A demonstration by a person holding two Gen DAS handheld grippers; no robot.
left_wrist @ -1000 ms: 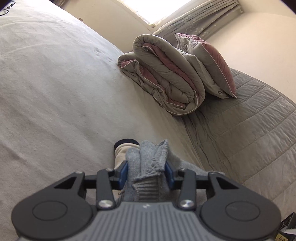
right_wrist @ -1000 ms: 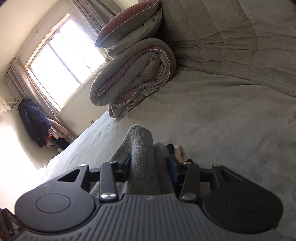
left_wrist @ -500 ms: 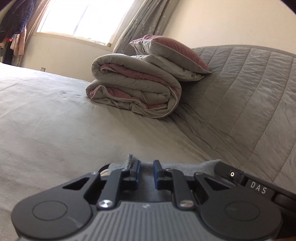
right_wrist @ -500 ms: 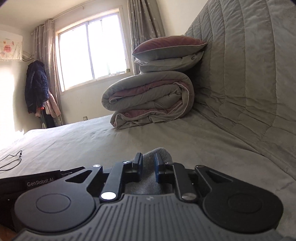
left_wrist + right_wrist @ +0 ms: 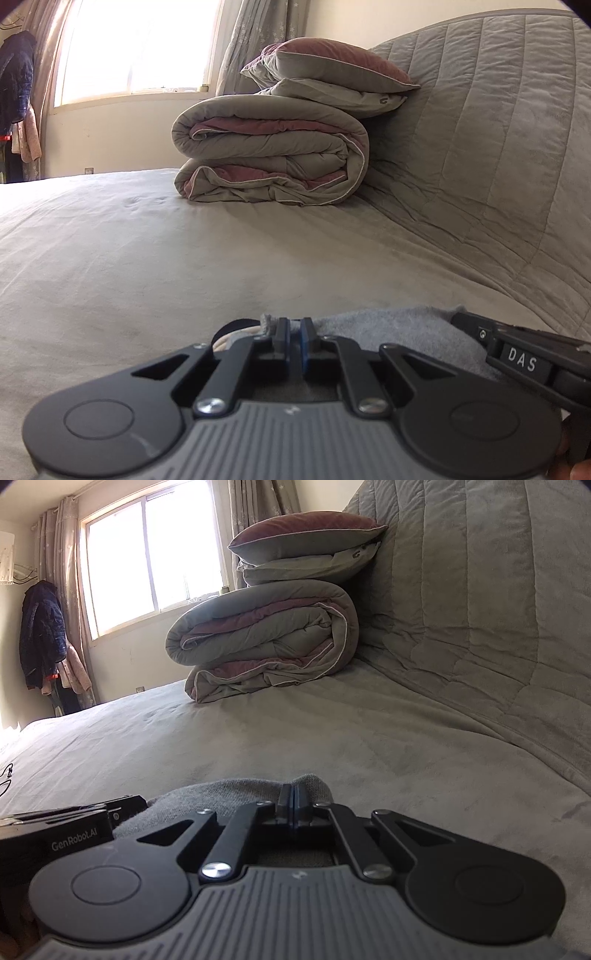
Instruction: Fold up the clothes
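While lying flat, the grey garment (image 5: 399,326) stretches sideways between both claws.

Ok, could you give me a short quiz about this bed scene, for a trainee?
1. True or false: the duvet lies on top of the pillows.
2. How many pillows are stacked there?
3. The knit cloth nearest the camera is: A red, B grey, C green.

Key: 1 false; 2 two; 3 B.
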